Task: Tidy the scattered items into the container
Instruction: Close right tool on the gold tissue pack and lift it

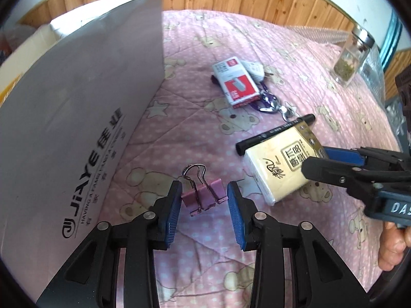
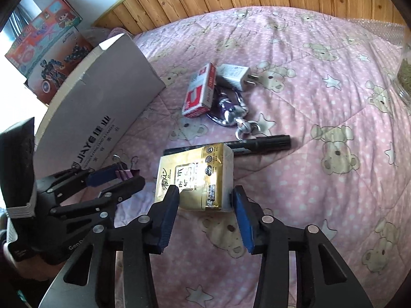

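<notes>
A pink binder clip (image 1: 203,196) sits between the blue pads of my left gripper (image 1: 204,200), which is shut on it just above the pink quilt, beside the grey JIAYE cardboard box (image 1: 77,102). In the right wrist view the same gripper (image 2: 125,177) holds the clip (image 2: 125,173) in front of the box (image 2: 102,97). My right gripper (image 2: 205,197) is shut on the near end of a gold-and-white tissue pack (image 2: 195,169), which lies tilted on a black marker (image 2: 264,142). From the left wrist view, the right gripper (image 1: 318,159) clamps the pack (image 1: 277,169).
A red-and-white staple box (image 2: 199,93), a white charger plug (image 2: 235,75) and a purple keychain (image 2: 228,109) lie together mid-quilt. A glass jar (image 1: 352,56) stands at the far right. A colourful toy box (image 2: 46,48) sits behind the container. Wooden panelling runs along the back.
</notes>
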